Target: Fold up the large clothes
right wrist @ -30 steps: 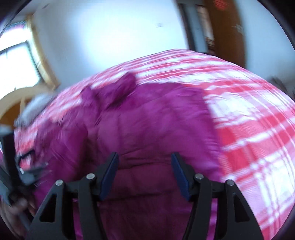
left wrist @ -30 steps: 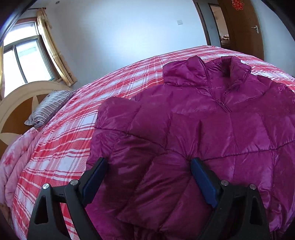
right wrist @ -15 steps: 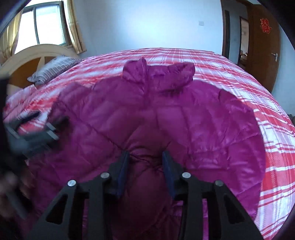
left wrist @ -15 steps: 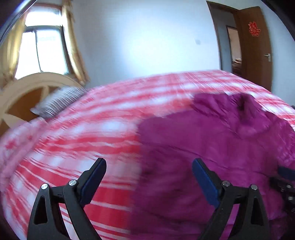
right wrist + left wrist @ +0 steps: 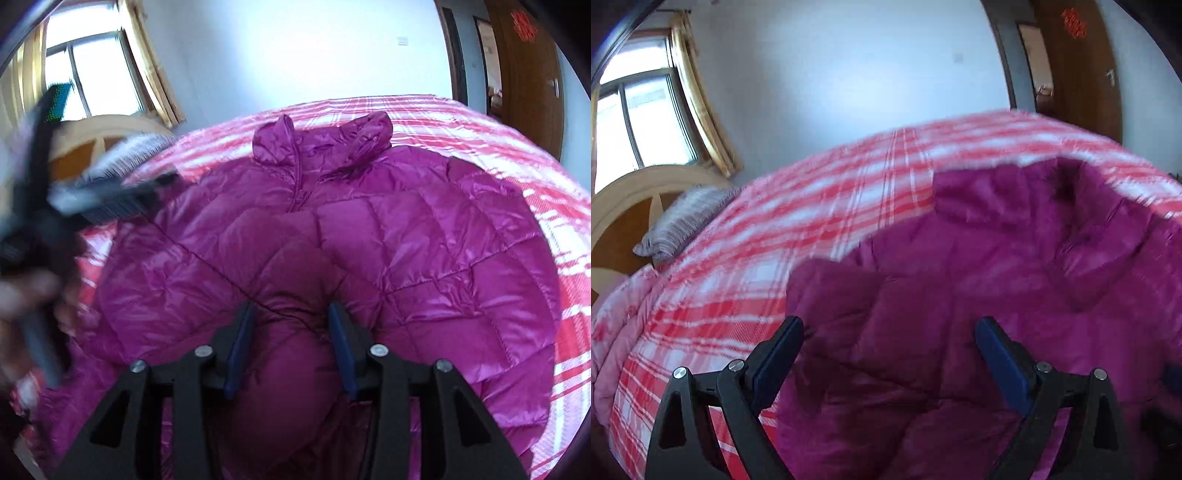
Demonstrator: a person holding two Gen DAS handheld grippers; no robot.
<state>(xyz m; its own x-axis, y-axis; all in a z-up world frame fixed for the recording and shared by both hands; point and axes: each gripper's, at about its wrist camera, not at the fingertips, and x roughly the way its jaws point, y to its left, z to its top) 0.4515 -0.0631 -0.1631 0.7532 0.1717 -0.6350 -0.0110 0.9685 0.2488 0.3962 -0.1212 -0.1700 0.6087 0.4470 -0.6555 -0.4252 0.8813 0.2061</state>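
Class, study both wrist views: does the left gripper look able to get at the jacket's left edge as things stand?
Probably yes. The left gripper hangs wide open just above the purple jacket, whose edge lies bare on the plaid bedspread. Nothing covers it; the right gripper works mid-jacket, out of the way.

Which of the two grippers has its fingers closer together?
The right gripper: it pinches a fold of the jacket. The left gripper gapes wide, holding nothing.

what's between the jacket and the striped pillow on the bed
Only bare red-and-white plaid bedspread lies between the magenta jacket and the striped pillow; the left wrist view shows it, though blurred.
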